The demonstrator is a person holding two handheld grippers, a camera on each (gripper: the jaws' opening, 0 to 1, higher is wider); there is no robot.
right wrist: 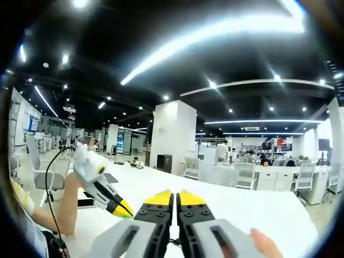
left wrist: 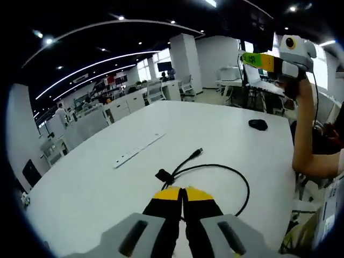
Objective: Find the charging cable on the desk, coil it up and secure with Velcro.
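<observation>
Left gripper view: the left tool (left wrist: pixel 183 192), jaws pressed together, is held above a black charging cable (left wrist: pixel 224 171) looped on the white counter (left wrist: pixel 97 183). The right tool (right wrist: pixel 174 198), also pressed together, is raised.

Bare desk (left wrist: pixel 80 188) all round — only cable (left wrist: pixel 226 169), power strip (left wrist: pixel 137 150), mouse (left wrist: pixel 258 124) intrude.

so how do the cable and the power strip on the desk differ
The cable is black, thin and lies in a loose open loop; the power strip is white, flat, rigid and straight. The cable sits just ahead of the left gripper; the power strip lies farther out on the desk. Both rest flat on the white desk, untouched by the shut gripper.
</observation>
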